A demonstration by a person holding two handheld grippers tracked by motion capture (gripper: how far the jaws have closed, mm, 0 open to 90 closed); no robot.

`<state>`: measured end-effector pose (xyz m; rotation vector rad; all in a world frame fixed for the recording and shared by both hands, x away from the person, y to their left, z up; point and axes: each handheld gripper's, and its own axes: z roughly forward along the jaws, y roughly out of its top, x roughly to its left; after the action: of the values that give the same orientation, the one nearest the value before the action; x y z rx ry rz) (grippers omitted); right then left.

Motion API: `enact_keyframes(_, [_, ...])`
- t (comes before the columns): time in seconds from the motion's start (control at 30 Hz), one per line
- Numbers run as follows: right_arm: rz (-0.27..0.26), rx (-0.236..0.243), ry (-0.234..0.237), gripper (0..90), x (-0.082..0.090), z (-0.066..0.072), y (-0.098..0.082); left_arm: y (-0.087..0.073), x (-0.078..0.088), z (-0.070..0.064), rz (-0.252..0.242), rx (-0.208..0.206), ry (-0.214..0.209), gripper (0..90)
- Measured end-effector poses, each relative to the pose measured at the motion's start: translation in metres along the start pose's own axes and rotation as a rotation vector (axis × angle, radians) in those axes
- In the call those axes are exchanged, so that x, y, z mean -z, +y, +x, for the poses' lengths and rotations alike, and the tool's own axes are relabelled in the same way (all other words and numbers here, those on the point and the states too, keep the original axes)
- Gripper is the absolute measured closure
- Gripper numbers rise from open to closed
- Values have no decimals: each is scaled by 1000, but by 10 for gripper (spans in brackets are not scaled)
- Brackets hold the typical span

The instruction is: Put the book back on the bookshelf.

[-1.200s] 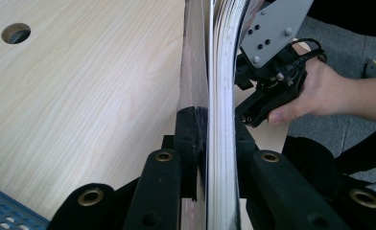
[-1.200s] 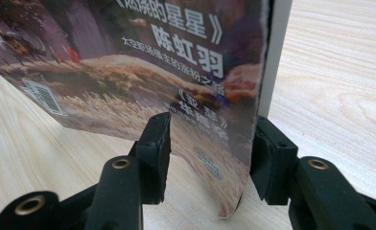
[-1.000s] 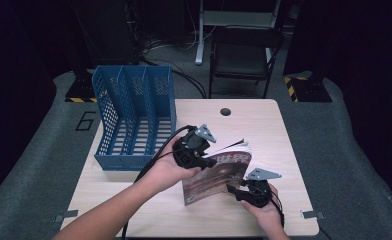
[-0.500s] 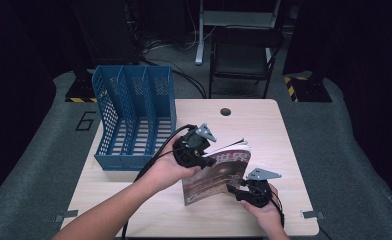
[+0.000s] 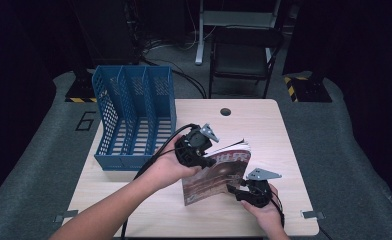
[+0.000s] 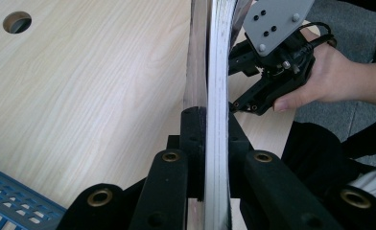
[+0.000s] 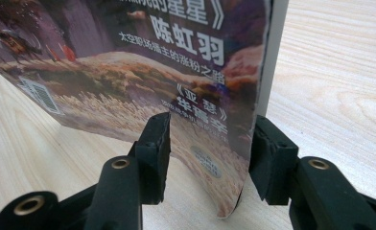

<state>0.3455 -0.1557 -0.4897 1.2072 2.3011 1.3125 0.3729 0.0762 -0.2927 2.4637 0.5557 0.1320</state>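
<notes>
Magazine (image 5: pixel 216 172): it stands a touch more upright than a second ago, tipped up off the table.
My left gripper (image 5: pixel 196 147): my jaws pinched the last bit tighter onto its page edge.
</notes>
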Motion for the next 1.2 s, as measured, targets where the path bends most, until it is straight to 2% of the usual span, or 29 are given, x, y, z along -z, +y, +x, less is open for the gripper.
enact_keyframes(0.23, [0,0,1,534,0,0,0,2,0,1,21,-1,-3,840])
enact_keyframes(0.33, [-2,-2,6,534,0,0,0,2,0,0,15,-5,14,841])
enact_keyframes(0.57, [-4,-3,12,524,0,-1,0,3,2,2,14,6,1,841])
enact_keyframes(0.67, [-13,-4,-3,517,0,-1,0,2,4,3,11,8,5,841])
enact_keyframes(0.77, [-6,-10,10,514,1,-2,0,2,8,4,9,11,12,841])
enact_keyframes(0.93, [0,-17,-2,512,1,-2,0,-1,15,8,-5,22,36,841])
enact_keyframes(1.2, [-8,-12,-1,511,0,-2,0,-7,26,16,-19,43,45,841])
